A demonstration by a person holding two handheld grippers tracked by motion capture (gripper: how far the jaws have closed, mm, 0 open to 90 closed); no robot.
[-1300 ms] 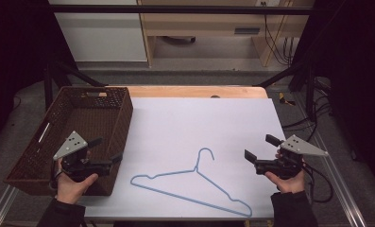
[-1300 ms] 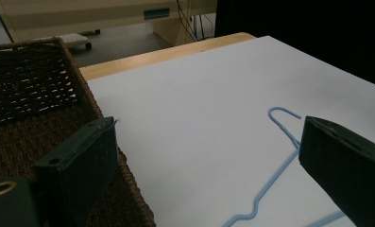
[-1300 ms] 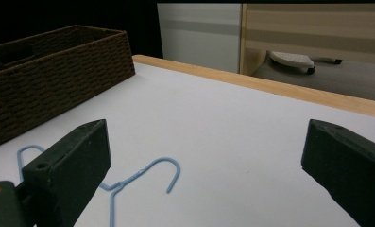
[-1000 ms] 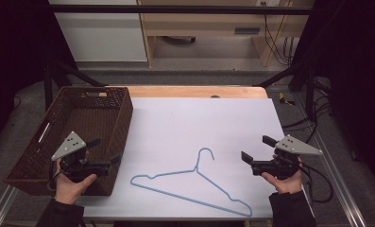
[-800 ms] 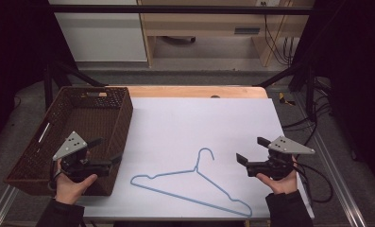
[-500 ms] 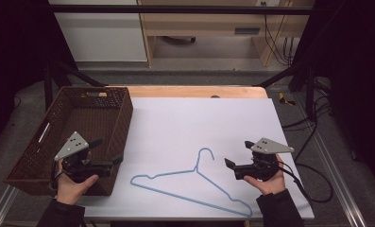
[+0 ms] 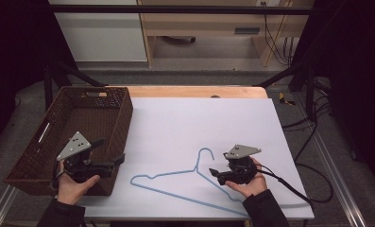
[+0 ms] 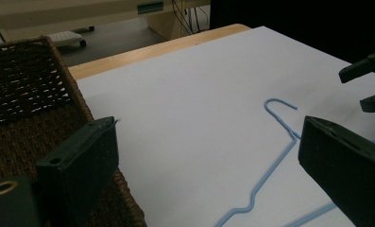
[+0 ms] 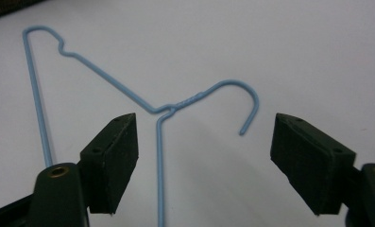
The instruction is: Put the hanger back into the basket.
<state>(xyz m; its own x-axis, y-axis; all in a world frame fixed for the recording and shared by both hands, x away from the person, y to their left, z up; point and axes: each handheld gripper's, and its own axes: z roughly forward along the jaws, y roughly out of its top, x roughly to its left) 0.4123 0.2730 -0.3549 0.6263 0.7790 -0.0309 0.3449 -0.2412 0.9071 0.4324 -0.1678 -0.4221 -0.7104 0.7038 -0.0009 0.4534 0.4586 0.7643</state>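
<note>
Item 1: blue wire hanger [image 7: 185,182], lying flat on the white table sheet [image 7: 199,123], at about 6 o'clock of the sheet in the high view. Its hook [image 7: 205,153] is pointing toward 12 o'clock; its long bottom bar is running toward 4 o'clock. In the right gripper view the twisted neck [image 9: 168,109] is sitting just ahead of the jaws, with one shoulder wire running down between them.

Item 2: right gripper [image 7: 215,174], resting in the person's right hand [image 7: 249,182] at 3 o'clock of the hanger's neck. Its jaws have just been closing, but are standing fairly wide, straddling the shoulder wire without pressing on it.

Item 3: left gripper [image 7: 120,158], sitting in the left hand [image 7: 74,184] at 9 o'clock of the hanger, over the near corner of the basket. Its jaws are gaping wide, holding nothing.

Item 4: brown wicker basket [image 7: 48,156], standing at 9 o'clock of the sheet, touching its edge.
</note>
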